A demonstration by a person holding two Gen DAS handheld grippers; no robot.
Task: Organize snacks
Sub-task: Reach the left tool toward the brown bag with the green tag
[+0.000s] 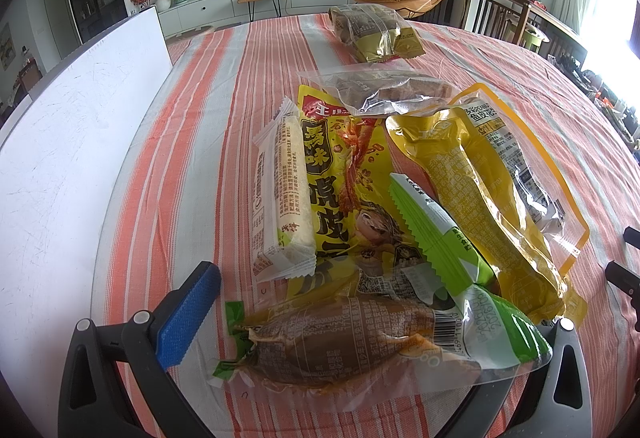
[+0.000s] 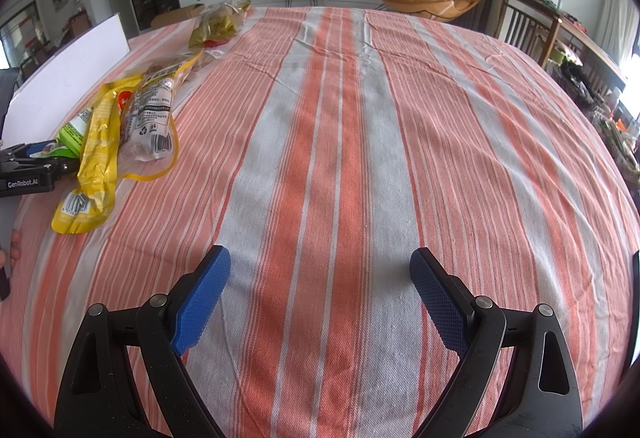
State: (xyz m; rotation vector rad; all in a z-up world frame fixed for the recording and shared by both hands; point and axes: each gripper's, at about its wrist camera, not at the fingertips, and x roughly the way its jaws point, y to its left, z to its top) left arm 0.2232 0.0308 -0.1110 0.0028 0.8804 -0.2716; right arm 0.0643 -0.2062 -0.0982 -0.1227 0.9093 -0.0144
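Observation:
A heap of snack packets lies on the striped tablecloth [image 1: 224,86]. Nearest in the left wrist view is a brown packet with green ends [image 1: 340,342]. Behind it are a white bar [image 1: 280,190], a yellow printed packet [image 1: 340,182], a green-and-white packet [image 1: 436,238] and a yellow see-through packet [image 1: 484,174]. Farther back lie a clear packet [image 1: 380,94] and a gold packet [image 1: 376,34]. My left gripper [image 1: 326,278] is open, the brown packet between its fingers and hiding the right pad. My right gripper [image 2: 320,258] hangs open over bare cloth, right of the heap [image 2: 96,158].
A white board [image 1: 80,118] stands upright along the table's left edge. The left gripper's black body [image 2: 28,174] and part of a hand [image 2: 14,238] show at the left of the right wrist view. Wooden chairs [image 2: 528,22] stand past the right edge.

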